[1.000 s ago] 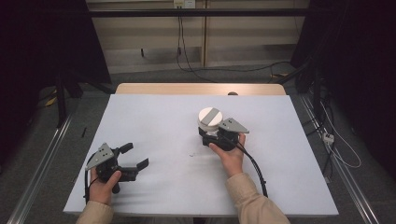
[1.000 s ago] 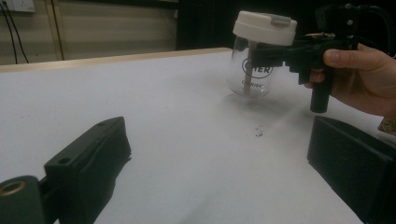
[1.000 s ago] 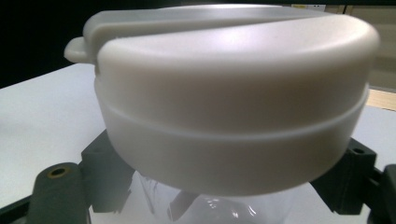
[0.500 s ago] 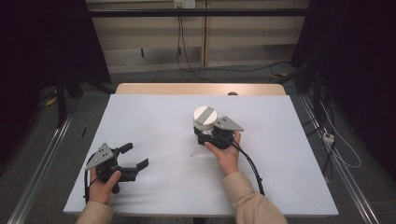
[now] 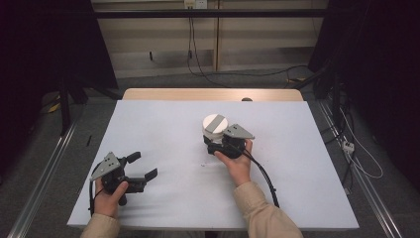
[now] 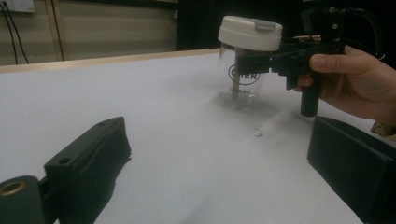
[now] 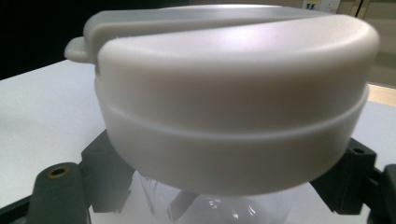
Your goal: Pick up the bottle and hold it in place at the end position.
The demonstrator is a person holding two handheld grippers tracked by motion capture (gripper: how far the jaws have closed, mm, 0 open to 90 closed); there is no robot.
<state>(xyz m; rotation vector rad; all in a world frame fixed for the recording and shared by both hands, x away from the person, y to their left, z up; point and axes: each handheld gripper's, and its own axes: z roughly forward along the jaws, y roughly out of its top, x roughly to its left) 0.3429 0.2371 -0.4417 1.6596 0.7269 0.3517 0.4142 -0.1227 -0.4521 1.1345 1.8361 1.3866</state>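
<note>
A clear jar (image 5: 215,123) with a white lid stands in the middle of the white table (image 5: 163,129). My right gripper (image 5: 212,136) is shut on its glass body just under the lid. In the left gripper view the jar (image 6: 243,70) carries a dark printed logo, its base is at the table surface, and the right gripper (image 6: 254,63) clamps it from the right. Up close in the right gripper view is the lid (image 7: 233,107), with a black jaw on each side below it. My left gripper (image 5: 143,165) rests near the front left, open, with nothing between its jaws.
A bare wooden strip (image 5: 213,94) runs along the table's far edge, with a small dark object (image 5: 246,99) on it. A few tiny specks (image 6: 258,134) lie on the sheet in front of the jar. Cables and rails lie on the floor around the table.
My right gripper and the jar have shifted slightly to the left. The left gripper has stayed where it was.
</note>
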